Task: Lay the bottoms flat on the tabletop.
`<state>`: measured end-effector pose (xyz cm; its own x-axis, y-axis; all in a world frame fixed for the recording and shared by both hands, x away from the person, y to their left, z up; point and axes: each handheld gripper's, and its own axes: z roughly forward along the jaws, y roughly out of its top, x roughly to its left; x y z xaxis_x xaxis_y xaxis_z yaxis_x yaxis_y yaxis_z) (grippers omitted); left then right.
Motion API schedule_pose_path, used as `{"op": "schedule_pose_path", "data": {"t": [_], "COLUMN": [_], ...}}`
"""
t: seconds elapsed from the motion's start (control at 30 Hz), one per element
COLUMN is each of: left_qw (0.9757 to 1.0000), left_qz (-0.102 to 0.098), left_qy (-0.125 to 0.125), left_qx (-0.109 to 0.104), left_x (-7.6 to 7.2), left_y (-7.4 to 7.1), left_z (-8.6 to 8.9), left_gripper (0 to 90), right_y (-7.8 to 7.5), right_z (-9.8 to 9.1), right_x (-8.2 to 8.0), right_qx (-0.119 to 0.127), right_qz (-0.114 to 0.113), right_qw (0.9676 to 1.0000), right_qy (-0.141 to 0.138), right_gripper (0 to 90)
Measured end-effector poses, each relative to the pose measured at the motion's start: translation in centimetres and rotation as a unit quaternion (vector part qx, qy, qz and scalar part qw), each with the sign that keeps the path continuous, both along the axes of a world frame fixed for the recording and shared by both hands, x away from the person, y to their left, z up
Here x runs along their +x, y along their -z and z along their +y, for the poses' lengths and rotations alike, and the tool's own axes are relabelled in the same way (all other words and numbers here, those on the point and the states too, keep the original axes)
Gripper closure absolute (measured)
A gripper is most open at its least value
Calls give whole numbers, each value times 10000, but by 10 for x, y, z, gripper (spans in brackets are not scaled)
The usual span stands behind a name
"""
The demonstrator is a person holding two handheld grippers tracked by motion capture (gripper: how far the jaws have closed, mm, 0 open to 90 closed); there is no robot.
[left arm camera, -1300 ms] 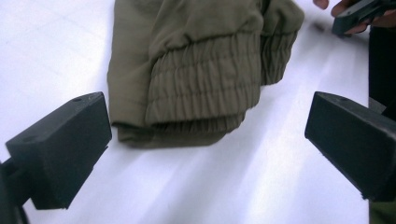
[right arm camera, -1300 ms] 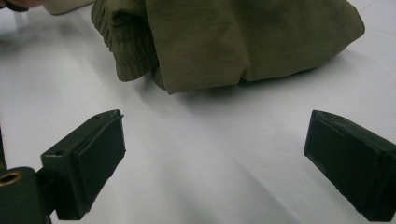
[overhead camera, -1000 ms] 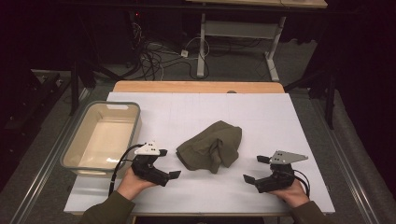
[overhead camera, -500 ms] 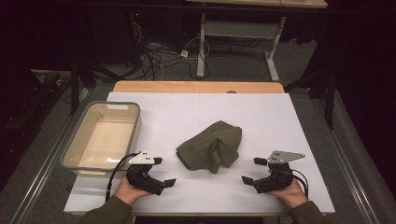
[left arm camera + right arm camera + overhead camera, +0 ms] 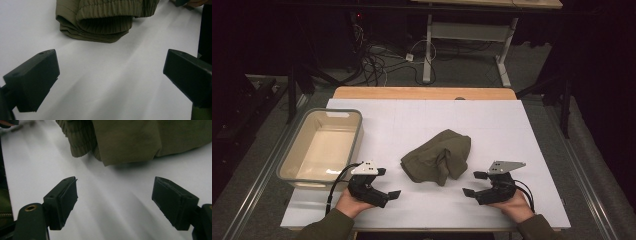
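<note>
Olive garment, soft matte woven cloth, crumpled into a lumpy heap at frame centre on the white table. Ribbed elastic cuff faces the lower edge. Long axis runs lower left to upper right.

Left gripper, lower left: jaws spread wide, nothing between.

Right gripper, lower right: jaws apart, have just been closing, nothing between them. Both near the cloth, not touching.

Beige plastic bin, rectangular with rounded corners, at left.
</note>
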<state>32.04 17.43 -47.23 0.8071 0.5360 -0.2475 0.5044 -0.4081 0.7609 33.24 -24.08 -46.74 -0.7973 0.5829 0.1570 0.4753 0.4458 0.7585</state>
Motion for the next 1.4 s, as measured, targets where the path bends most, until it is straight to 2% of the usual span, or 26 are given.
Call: {"op": "schedule_pose_path", "data": {"t": [0.3, 0.57, 0.87, 1.0, 1.13, 1.4], "left_qw": [10000, 10000, 10000, 10000, 10000, 9999], "left_qz": [44, 55, 76, 75, 79, 100], "left_qy": [5, 4, 14, 6, 4, -11], "left_qx": [-24, -7, -40, -55, -38, -43], "left_x": [1, 2, 2, 2, 2, 3], "left_y": [1, 2, 2, 2, 2, 3], "left_z": [-1, -2, -2, -1, -2, -1], "left_gripper": [0, 1, 0, 0, 0, 0], "right_y": [2, 2, 3, 6, 7, 9], "right_z": [11, 15, 28, 36, 40, 39], "right_x": [12, 24, 33, 37, 39, 40], "right_qx": [12, 162, 69, -25, -114, -123], "right_qz": [-55, -106, -208, -183, -195, -162], "right_qw": [10000, 9996, 9996, 9997, 9995, 9994], "right_qy": [82, 180, 171, 134, 205, 273], "right_gripper": [214, 208, 171, 168, 192, 243]}}
